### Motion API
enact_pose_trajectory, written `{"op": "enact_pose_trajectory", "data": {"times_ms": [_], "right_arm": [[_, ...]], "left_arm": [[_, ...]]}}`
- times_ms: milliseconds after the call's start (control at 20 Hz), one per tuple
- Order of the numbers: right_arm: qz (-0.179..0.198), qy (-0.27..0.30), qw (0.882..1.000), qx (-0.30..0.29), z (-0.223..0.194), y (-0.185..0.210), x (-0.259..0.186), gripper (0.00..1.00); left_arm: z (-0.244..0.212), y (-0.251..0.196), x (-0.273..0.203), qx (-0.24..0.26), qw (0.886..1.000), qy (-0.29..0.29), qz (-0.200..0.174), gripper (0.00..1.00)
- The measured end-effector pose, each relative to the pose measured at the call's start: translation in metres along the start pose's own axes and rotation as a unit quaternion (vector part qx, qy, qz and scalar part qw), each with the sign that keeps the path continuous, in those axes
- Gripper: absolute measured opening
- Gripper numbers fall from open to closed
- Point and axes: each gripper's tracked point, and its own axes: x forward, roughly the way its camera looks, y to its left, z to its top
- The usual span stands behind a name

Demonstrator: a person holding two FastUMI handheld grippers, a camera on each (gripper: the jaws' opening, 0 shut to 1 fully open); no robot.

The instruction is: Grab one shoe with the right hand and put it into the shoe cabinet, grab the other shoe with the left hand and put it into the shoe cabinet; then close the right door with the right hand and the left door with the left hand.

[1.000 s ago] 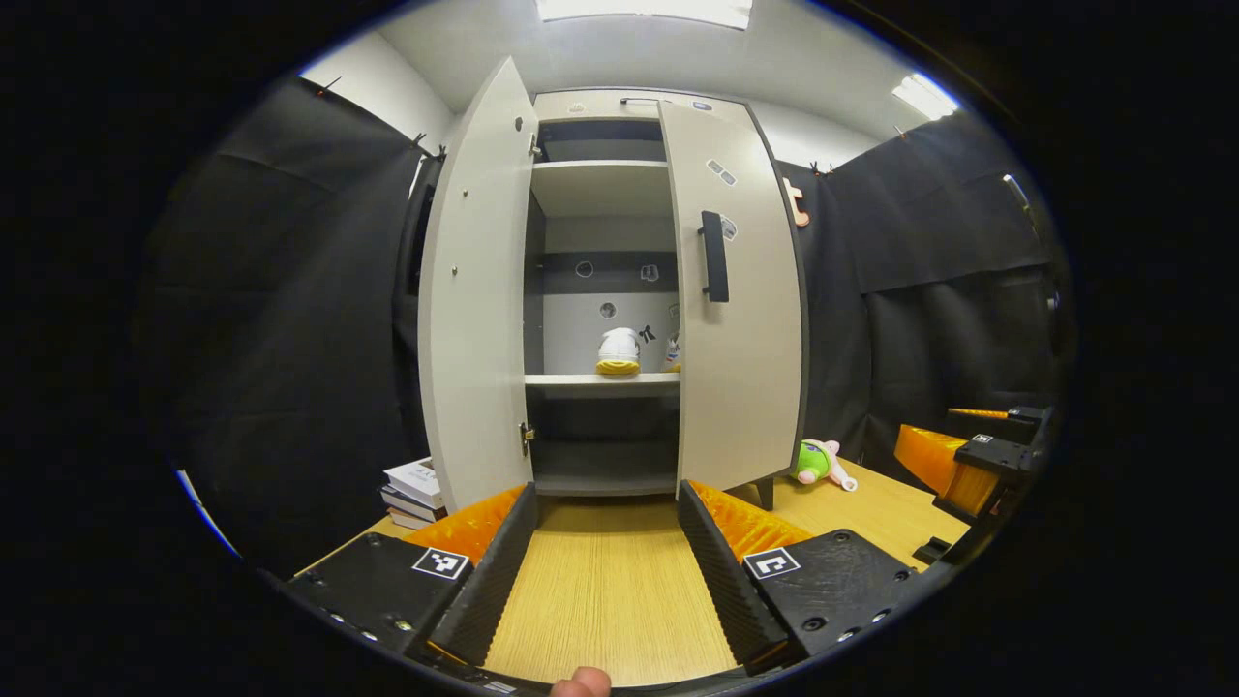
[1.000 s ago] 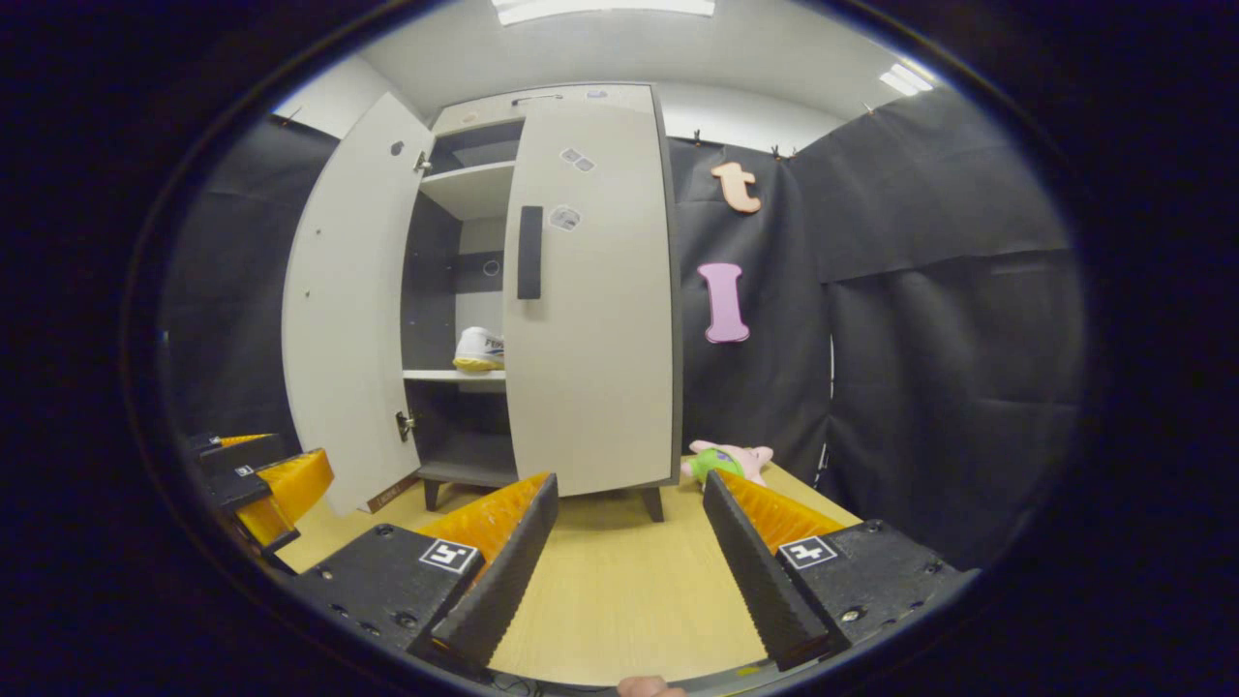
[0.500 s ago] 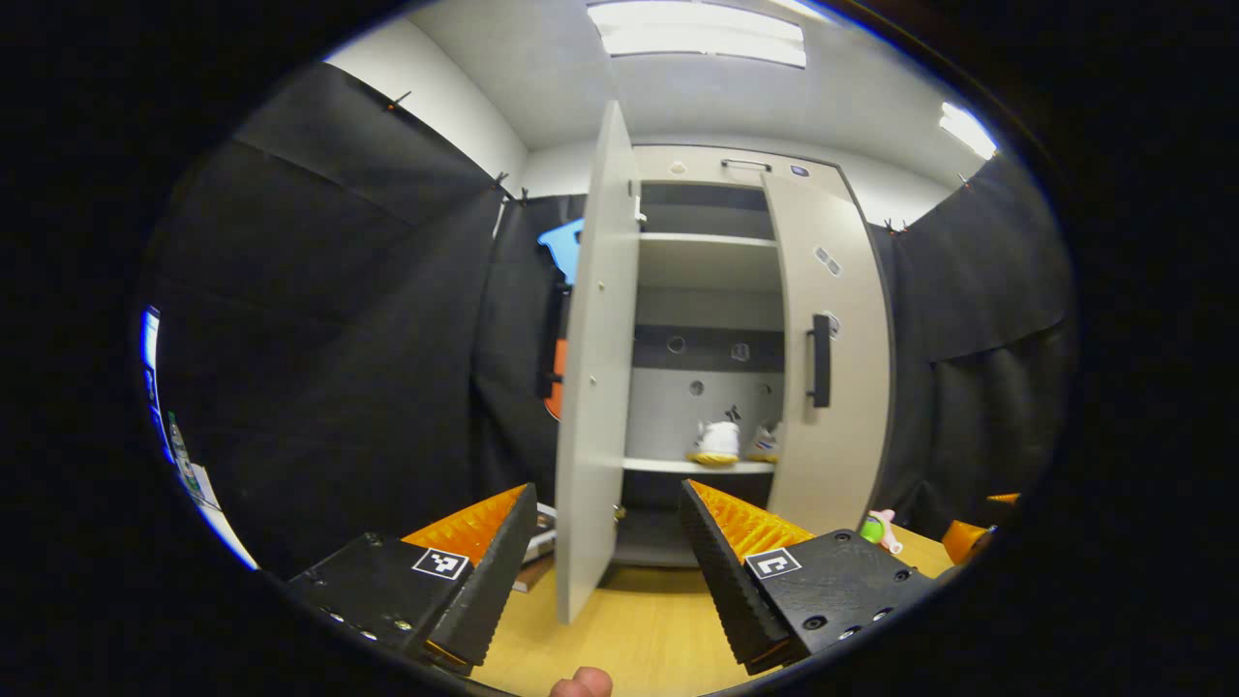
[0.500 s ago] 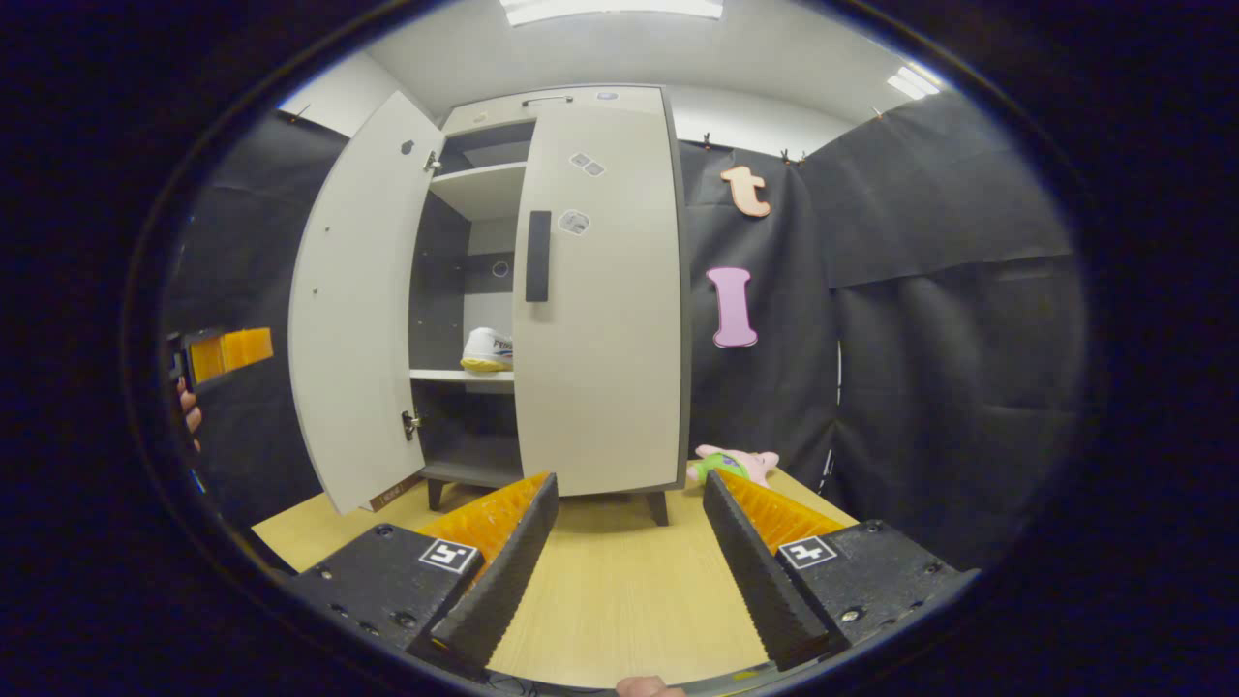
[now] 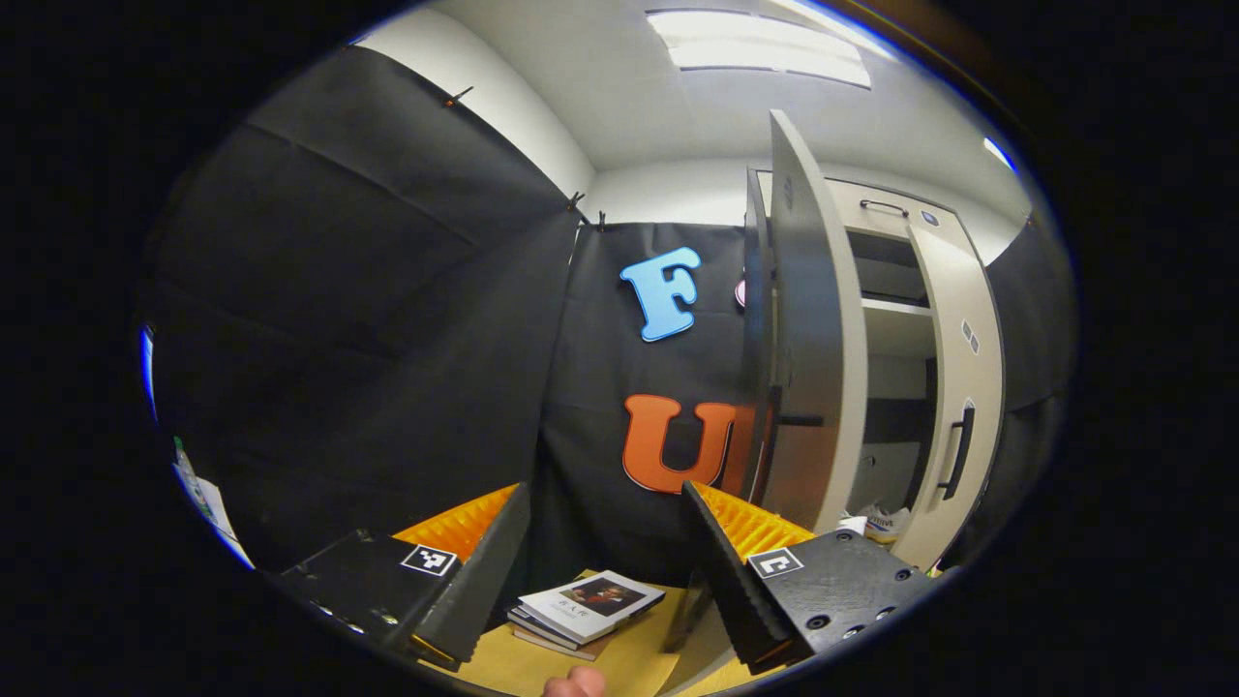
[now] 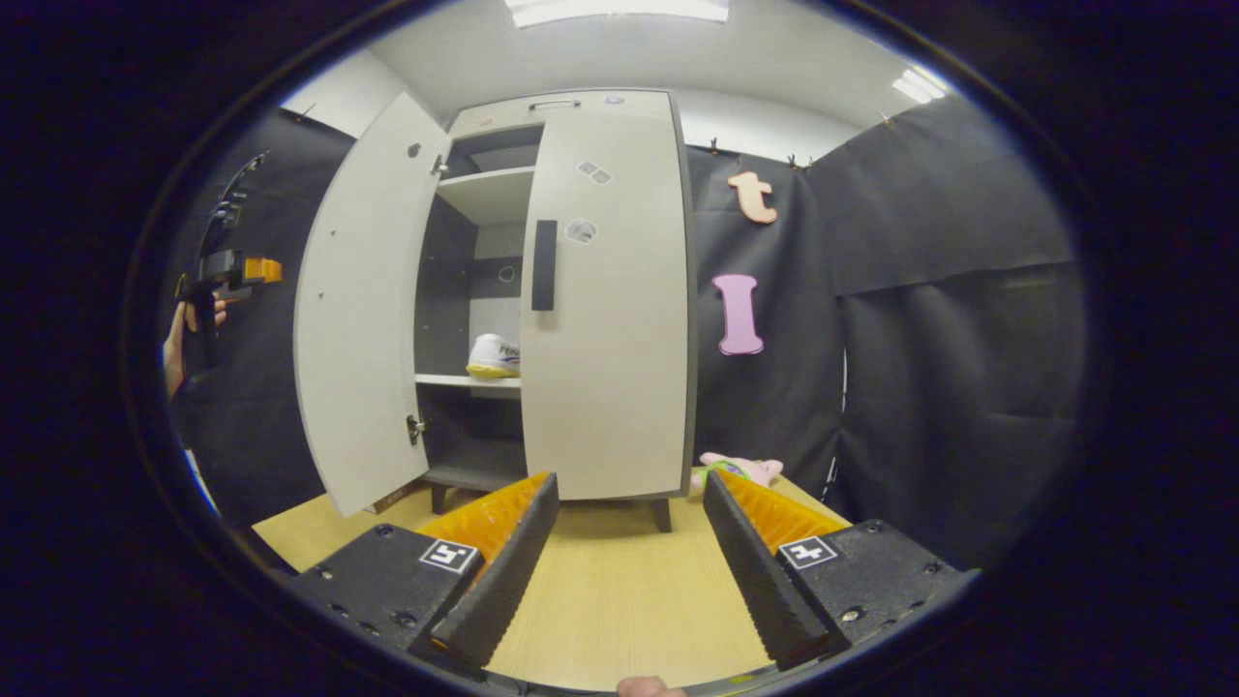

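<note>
The grey shoe cabinet [image 6: 561,105] stands on the wooden table [image 6: 610,600]. Its right door [image 6: 605,319] is closed flat and its left door [image 6: 358,310] is swung wide open. A white shoe with a yellow sole [image 6: 494,356] sits on the middle shelf. My right gripper [image 6: 624,542] is open and holds nothing, low over the table in front of the right door. My left gripper [image 5: 605,542] is open and holds nothing, out beside the left door [image 5: 808,339], which I see edge-on. A shoe [image 5: 883,523] peeks out past that door. In the right gripper view the left gripper [image 6: 254,269] hangs raised, left of the open door, in a hand [image 6: 179,339].
A stack of books [image 5: 586,605] lies on the table under the left gripper, by the booth wall. A green and pink plush toy [image 6: 740,469] lies at the cabinet's right foot. The right door's black handle [image 6: 544,263] faces the right gripper.
My left gripper has swung left and upward, from facing the open cabinet to the outer side of the left door. The right gripper has barely moved.
</note>
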Motion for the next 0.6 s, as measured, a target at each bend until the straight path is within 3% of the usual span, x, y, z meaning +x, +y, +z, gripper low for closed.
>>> {"op": "enact_pose_trajectory", "data": {"times_ms": [300, 600], "right_arm": [[-0.018, 0.006, 1.0, 0.009, -0.001, -0.012, 0.003, 0.98], [-0.022, 0.004, 1.0, 0.009, 0.002, -0.016, 0.009, 0.98]], "left_arm": [[0.006, -0.006, 0.04, 0.031, 0.999, 0.004, -0.012, 0.93], [0.008, -0.011, 0.046, 0.037, 0.999, -0.005, -0.021, 0.93]]}}
